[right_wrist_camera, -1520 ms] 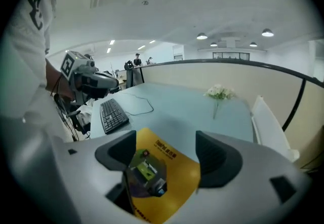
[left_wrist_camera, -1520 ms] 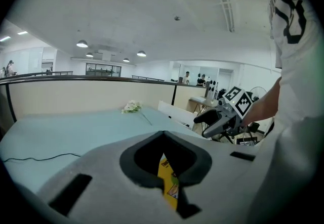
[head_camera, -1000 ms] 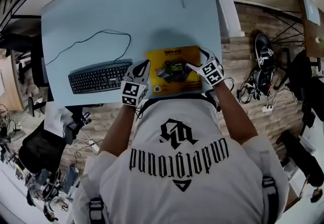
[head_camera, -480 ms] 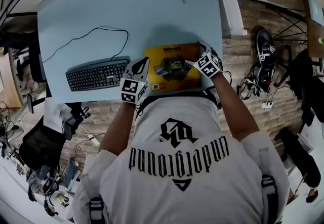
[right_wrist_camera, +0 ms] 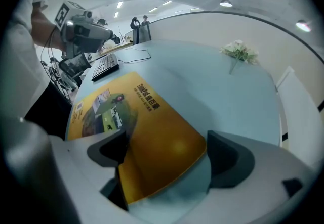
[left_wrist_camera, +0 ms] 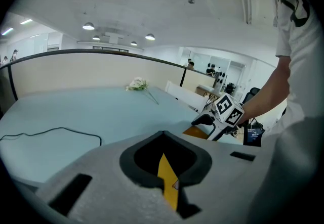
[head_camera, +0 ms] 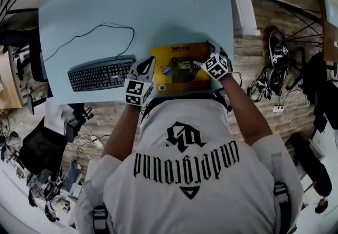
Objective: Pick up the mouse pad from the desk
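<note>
The yellow printed mouse pad point(head_camera: 177, 77) lies on the pale blue desk point(head_camera: 105, 6) near its front edge. My left gripper point(head_camera: 148, 65) sits at the pad's left edge, and a strip of the yellow mouse pad point(left_wrist_camera: 167, 183) is pinched between its shut jaws. My right gripper point(head_camera: 205, 58) is at the pad's right edge. Its jaws have just been opening and now stand wide, with the pad's near corner point(right_wrist_camera: 167, 152) between them. The right jaw is clear of the pad. The pad's printing point(right_wrist_camera: 106, 112) faces up.
A black keyboard point(head_camera: 100, 73) lies left of the pad, and its cable point(head_camera: 90, 32) loops across the desk. White flowers point(right_wrist_camera: 239, 52) lie at the desk's far edge. Beyond the desk's right side is a wooden floor with cables and a shoe point(head_camera: 275, 48).
My right gripper has shifted slightly further over the pad's right edge. The left gripper stays at the pad's left edge.
</note>
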Motion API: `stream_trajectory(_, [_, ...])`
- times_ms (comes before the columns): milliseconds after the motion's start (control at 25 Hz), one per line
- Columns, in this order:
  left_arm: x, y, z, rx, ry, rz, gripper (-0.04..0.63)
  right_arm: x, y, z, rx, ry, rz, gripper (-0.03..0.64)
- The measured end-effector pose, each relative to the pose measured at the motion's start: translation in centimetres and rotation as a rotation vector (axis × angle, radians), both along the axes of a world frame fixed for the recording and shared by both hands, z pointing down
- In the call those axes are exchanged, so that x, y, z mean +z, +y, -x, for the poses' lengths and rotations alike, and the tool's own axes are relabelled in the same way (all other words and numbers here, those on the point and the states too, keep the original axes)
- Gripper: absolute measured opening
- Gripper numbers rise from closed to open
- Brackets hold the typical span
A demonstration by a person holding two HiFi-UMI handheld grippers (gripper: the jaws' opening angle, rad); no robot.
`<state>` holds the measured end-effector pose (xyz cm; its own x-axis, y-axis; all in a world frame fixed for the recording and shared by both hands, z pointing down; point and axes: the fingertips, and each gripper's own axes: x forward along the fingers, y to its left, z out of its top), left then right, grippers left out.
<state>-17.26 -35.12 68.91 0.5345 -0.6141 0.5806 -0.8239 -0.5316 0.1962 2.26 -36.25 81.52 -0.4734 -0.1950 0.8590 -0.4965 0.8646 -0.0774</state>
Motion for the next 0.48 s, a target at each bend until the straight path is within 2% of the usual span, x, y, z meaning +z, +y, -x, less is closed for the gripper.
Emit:
stream_trajectory(160, [-1.0, 0.0, -0.3, 0.005, 0.007, -0.01, 0.008, -0.2, 0.2, 0.0, 0.001, -0.004, -0.002, 0.478])
stream_trajectory(320, [-1.4, 0.2, -0.1, 0.008, 0.01, -0.02, 0.008, -0.5, 0.7, 0.6, -0.005, -0.008, 0.008, 0.41])
stream_trajectory(480, [-1.9, 0.4, -0.2, 0.008, 0.012, -0.029, 0.008, -0.8, 1.5, 1.0, -0.038, -0.007, 0.018, 0.31])
